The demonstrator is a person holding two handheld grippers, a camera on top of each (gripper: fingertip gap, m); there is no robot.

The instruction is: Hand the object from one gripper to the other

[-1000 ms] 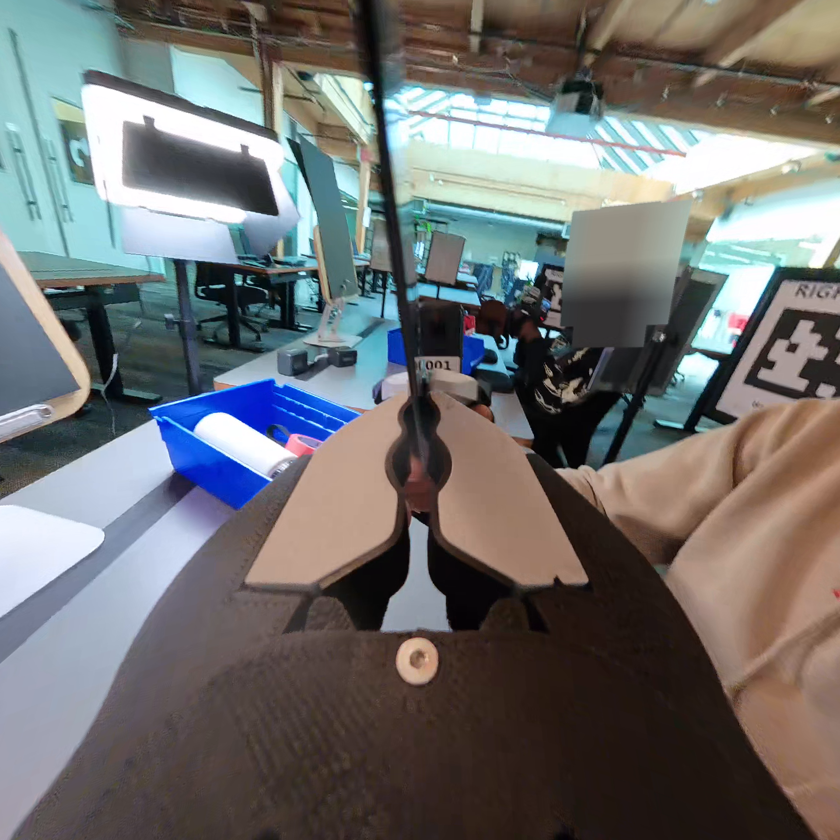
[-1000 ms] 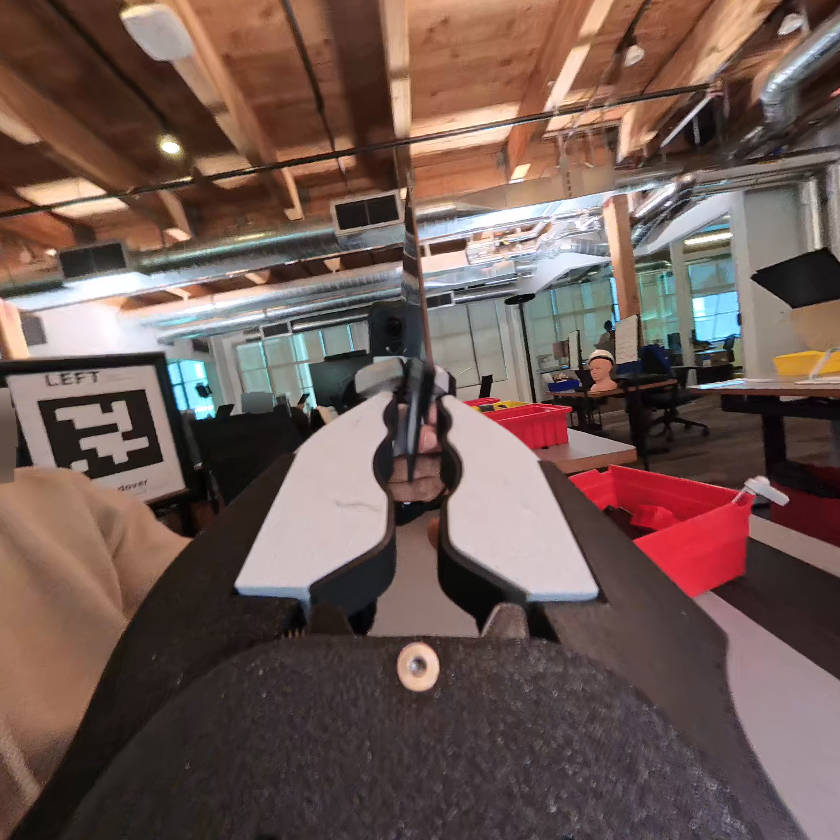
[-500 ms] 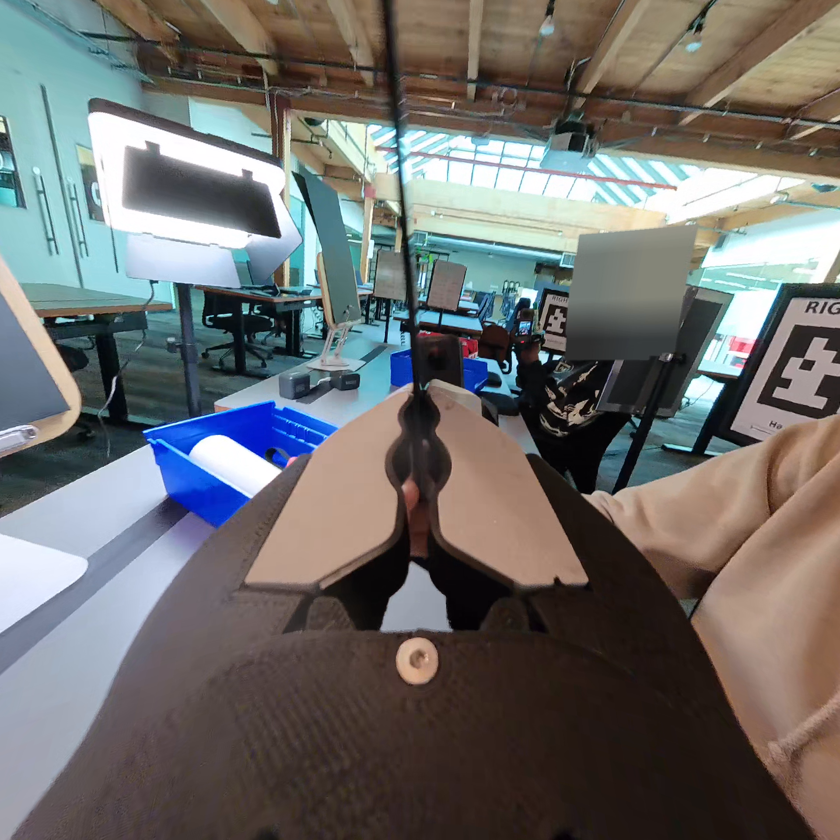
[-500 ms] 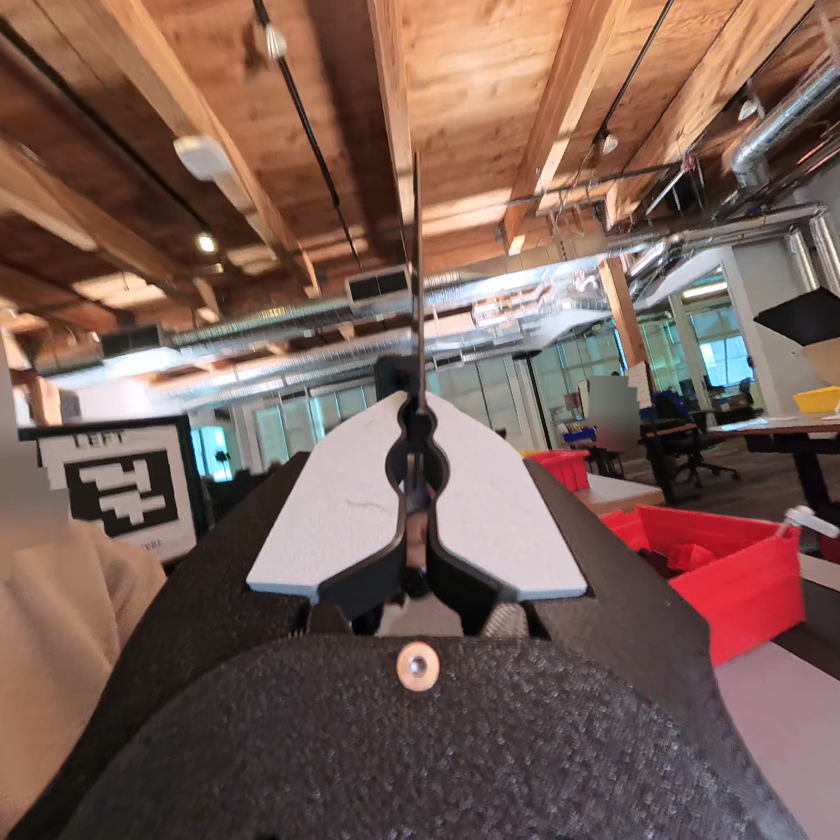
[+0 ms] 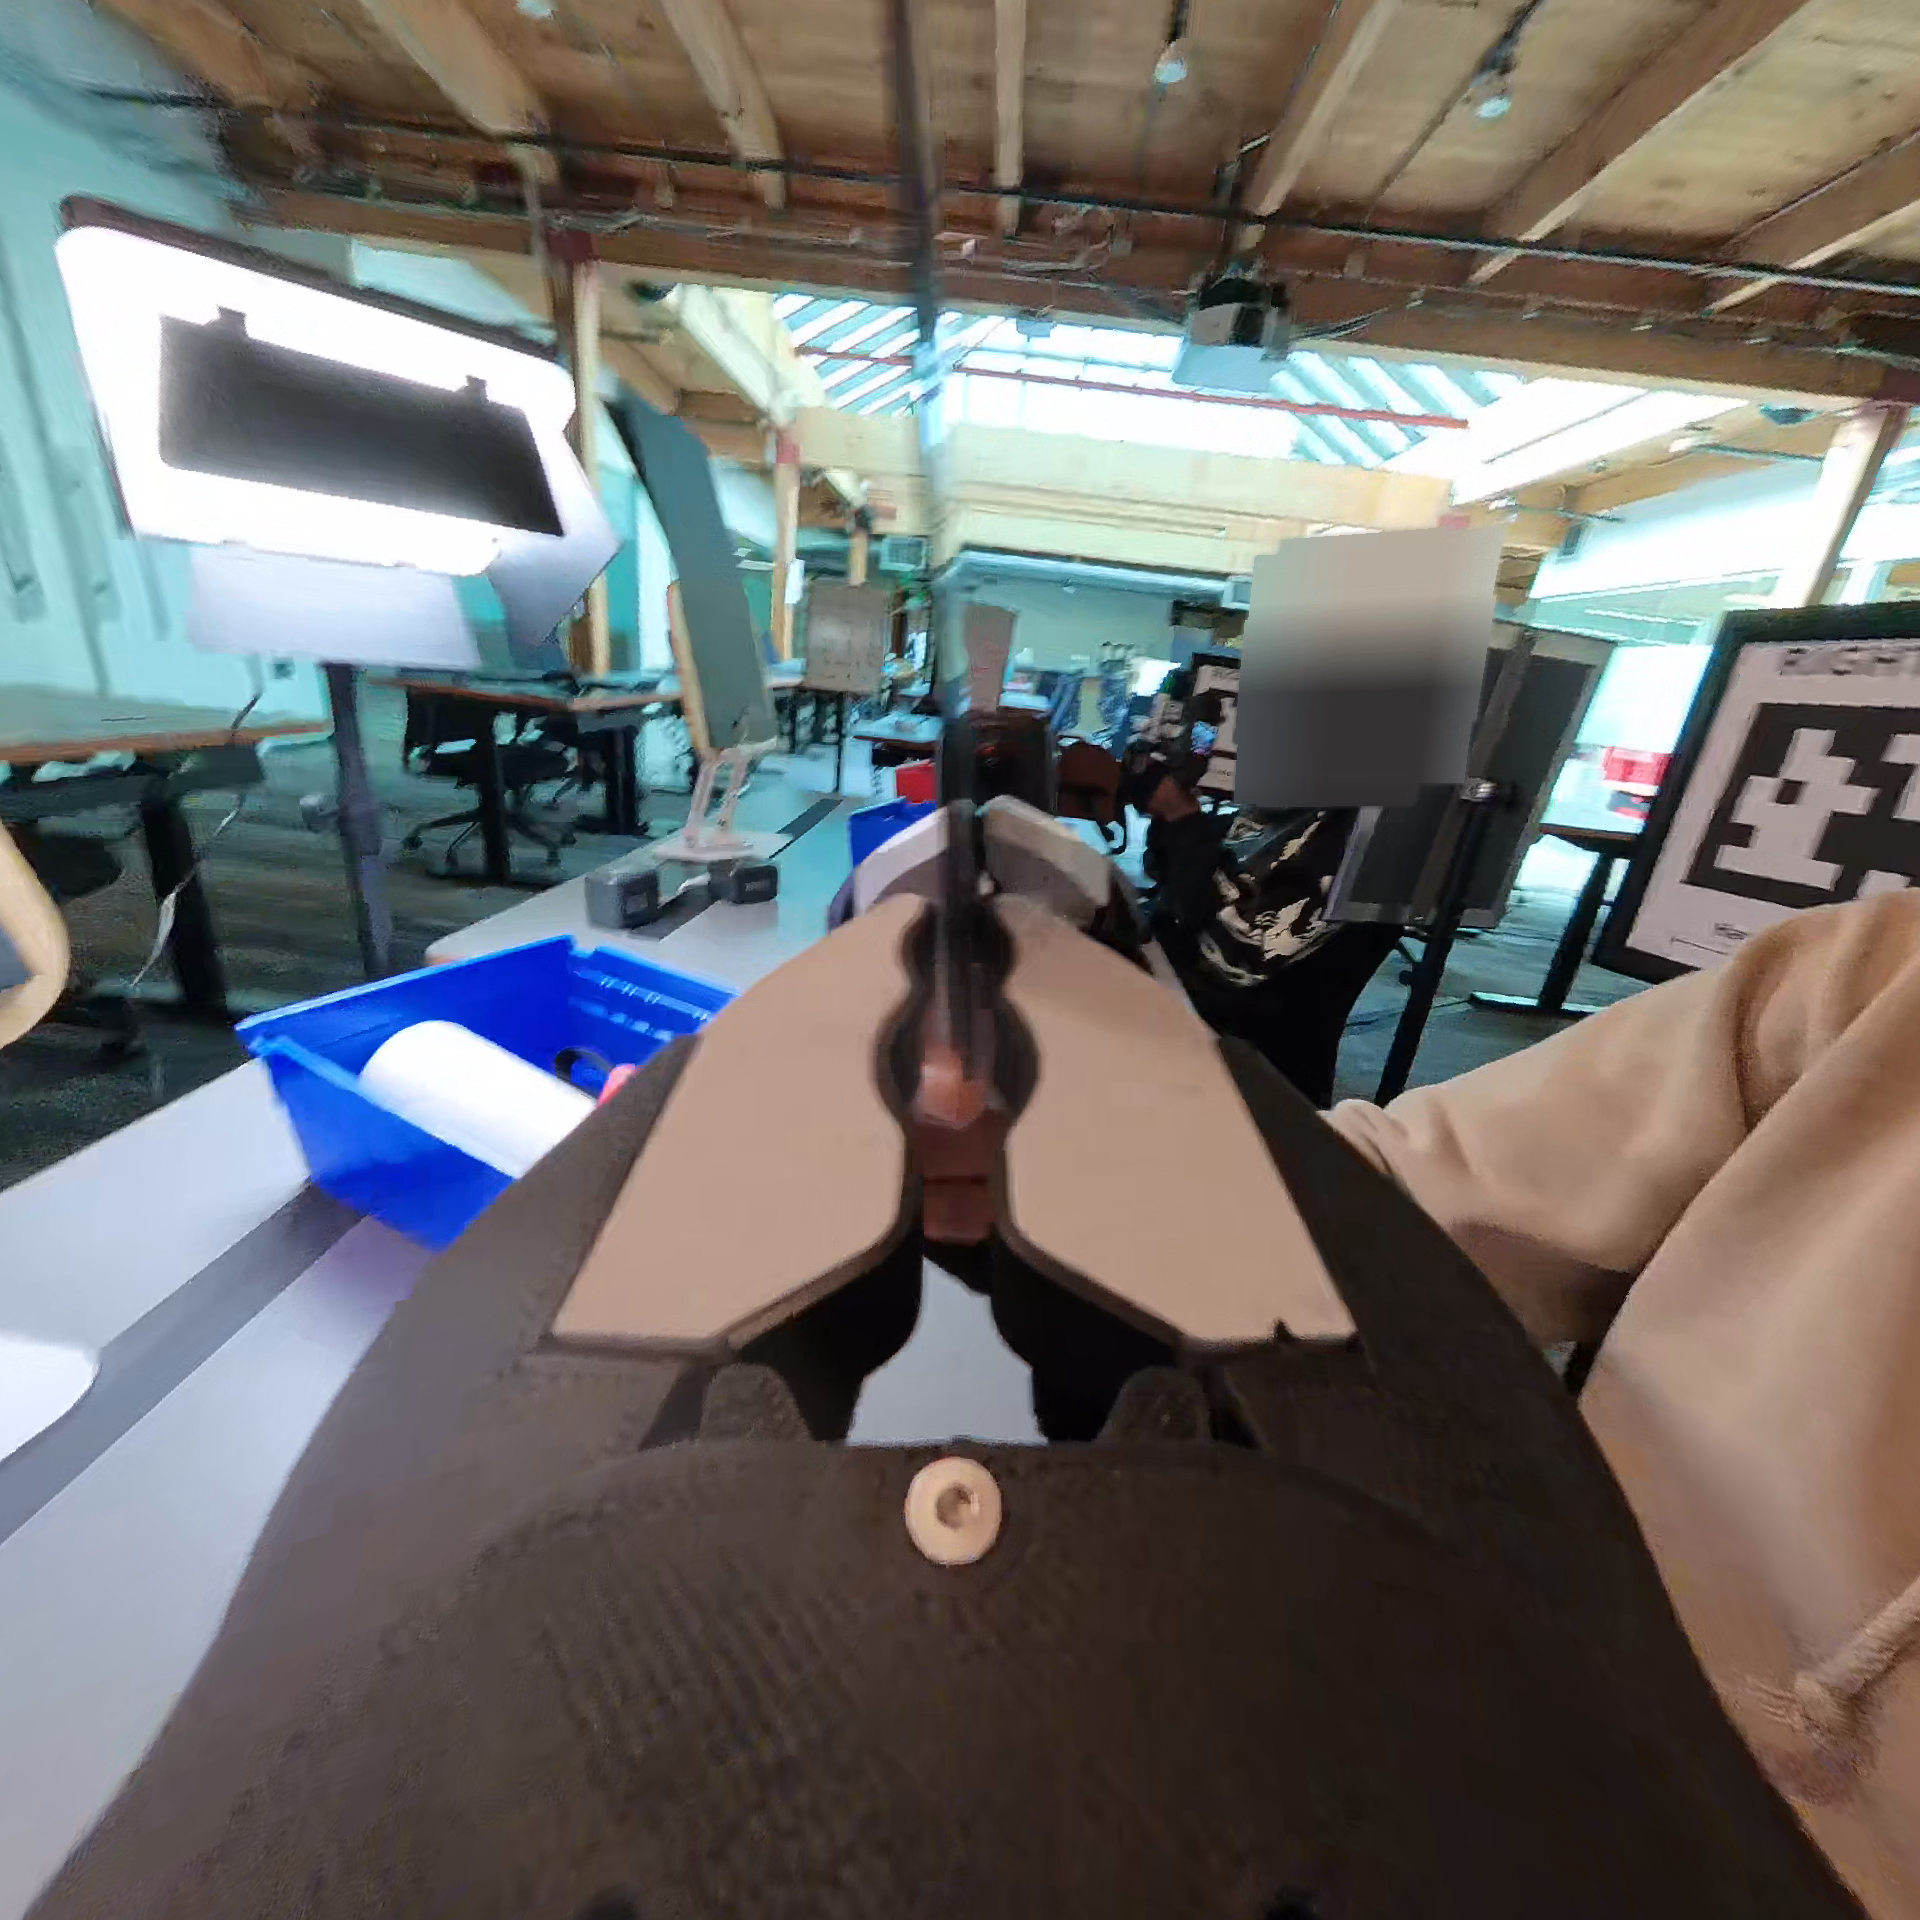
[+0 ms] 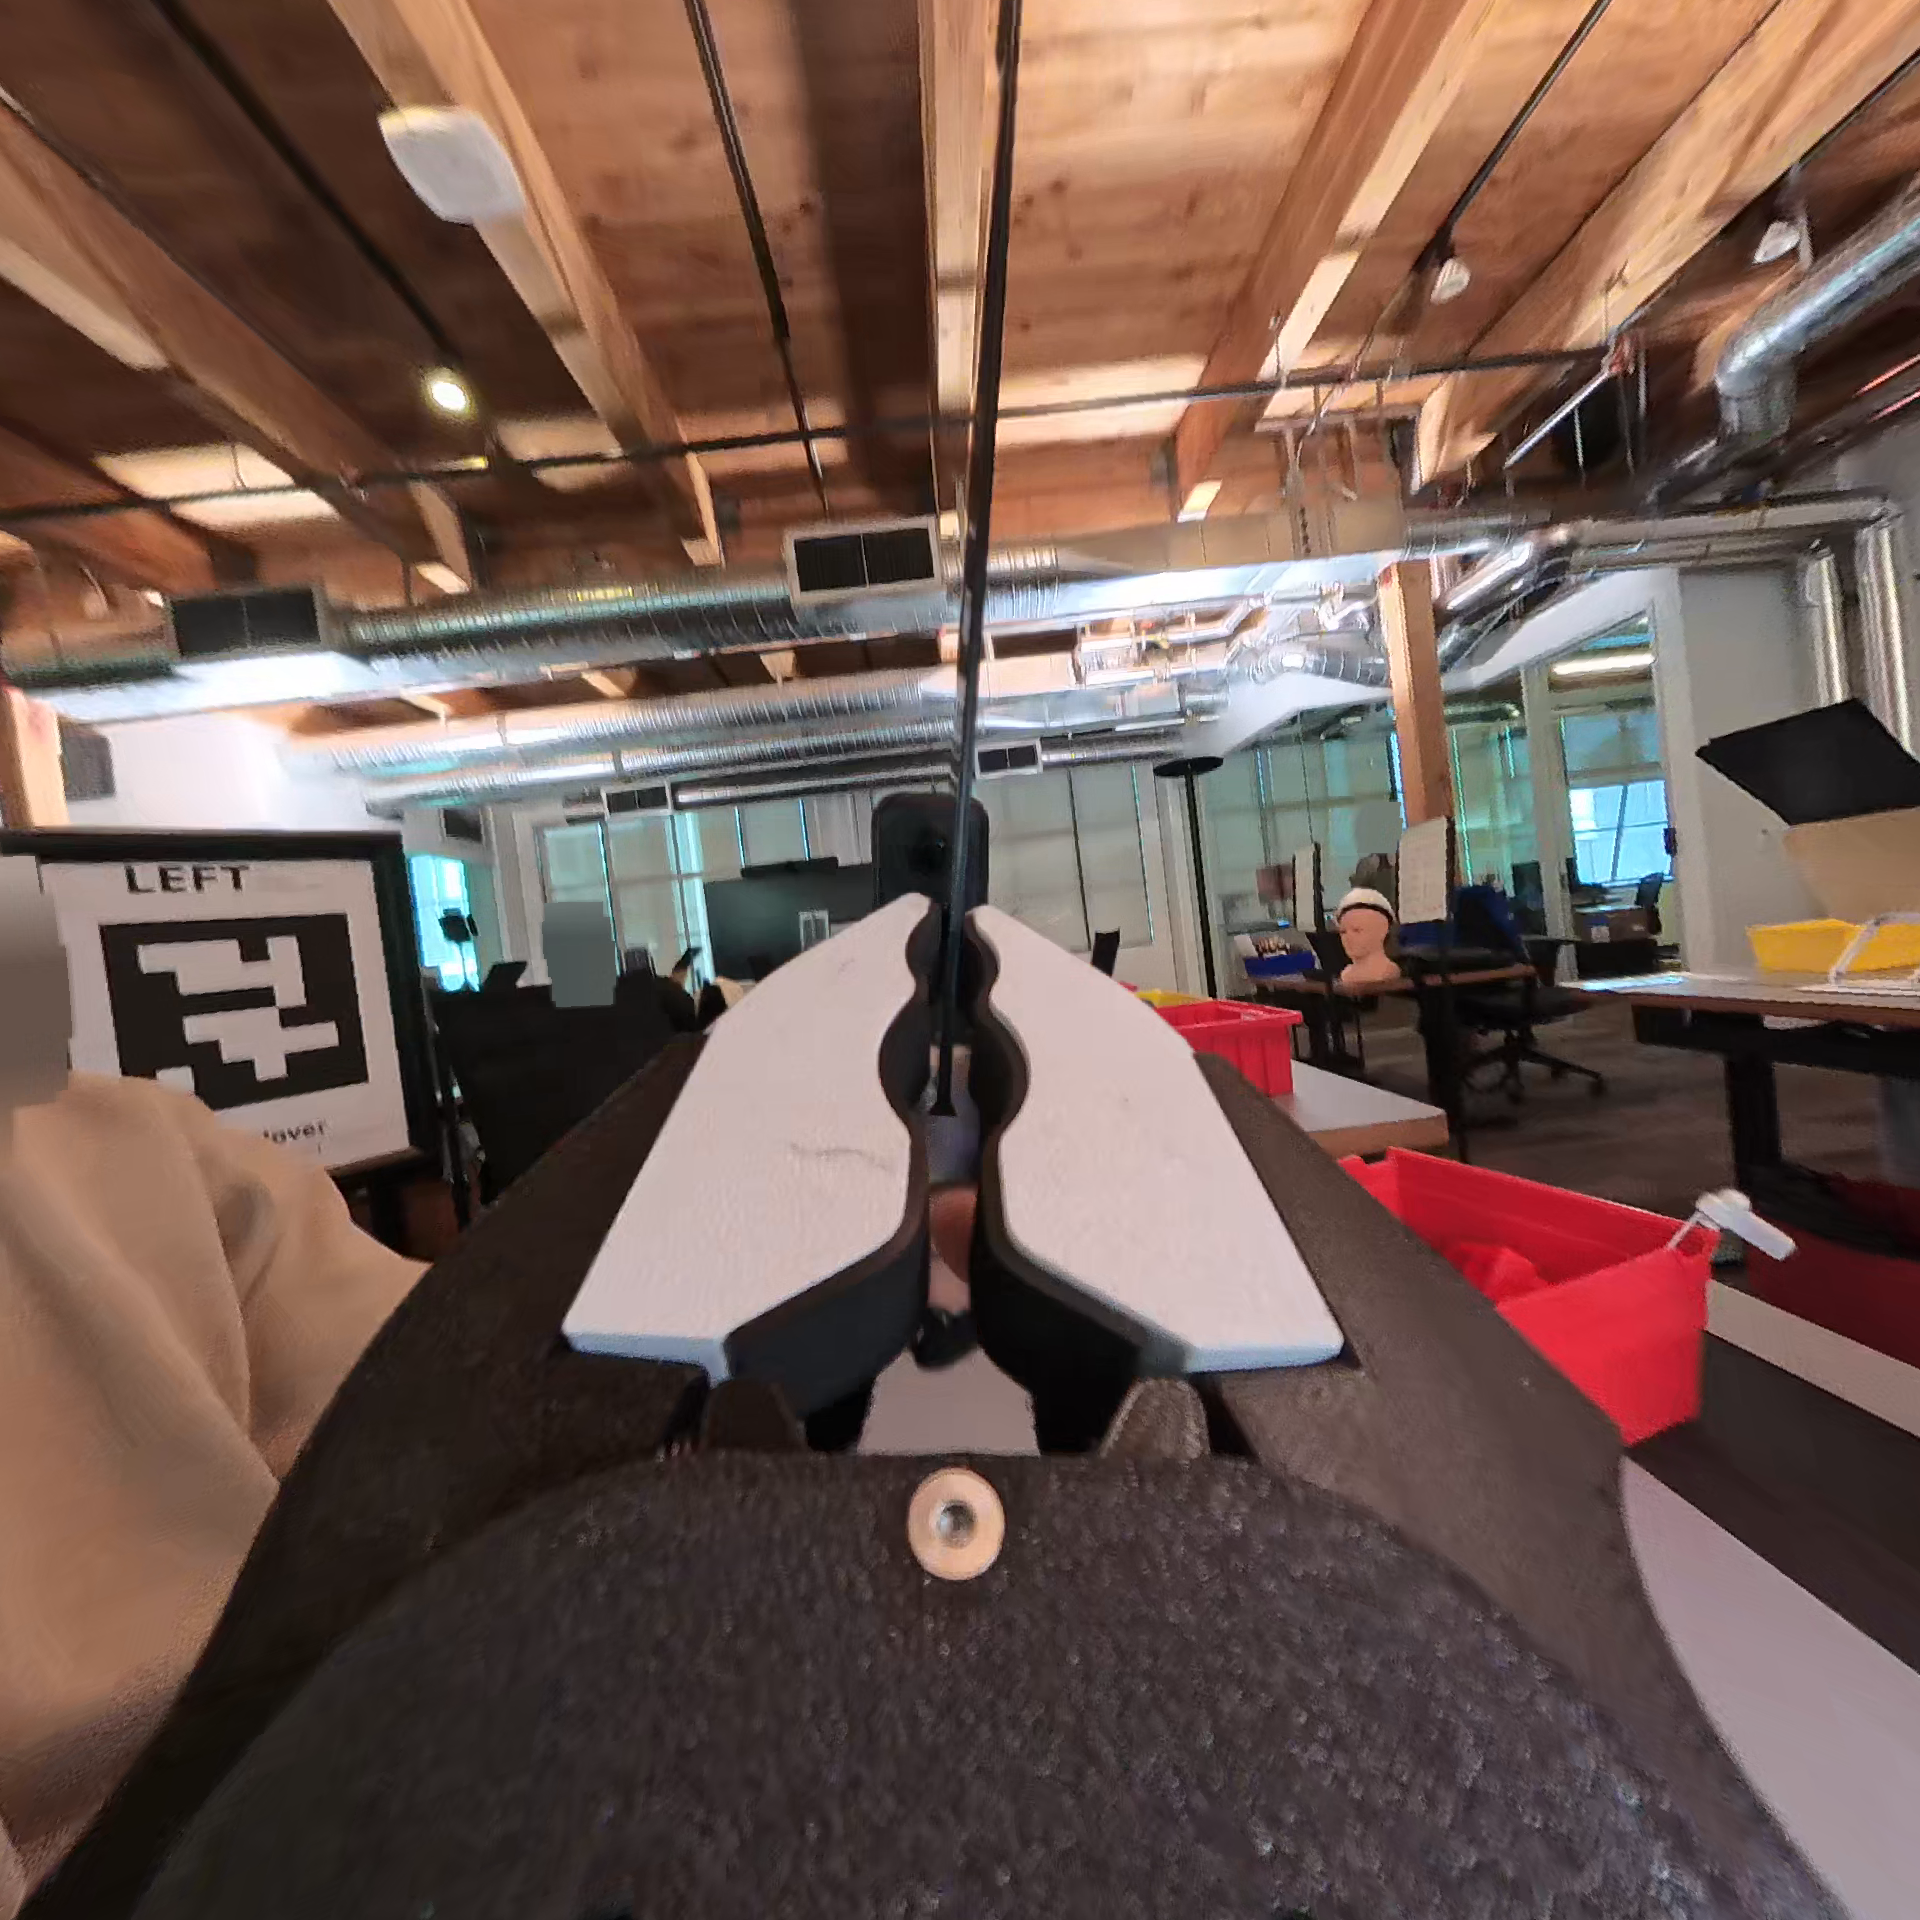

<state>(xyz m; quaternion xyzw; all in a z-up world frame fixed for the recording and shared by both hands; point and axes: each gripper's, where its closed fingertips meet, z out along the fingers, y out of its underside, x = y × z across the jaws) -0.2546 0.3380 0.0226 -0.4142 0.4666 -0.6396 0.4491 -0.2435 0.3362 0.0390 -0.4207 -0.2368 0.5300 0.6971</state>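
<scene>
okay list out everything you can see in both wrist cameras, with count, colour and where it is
thin rod: 1, black, upright, clamped between both tools
blue bin: 1, on the grey table, left of the left tool
white roll: 1, inside the blue bin
red bins: 2 in sight, on tables right of the right tool
yellow bin: 1, far table, right edge of right wrist view
light panel: 1, white, lit, on a stand, upper left of left wrist view
marker boards: 2, black and white, one per view
sleeve: beige, person's arm
left tool: grey fingers, shut on the rod
right tool: white fingers, shut on the rod
</scene>
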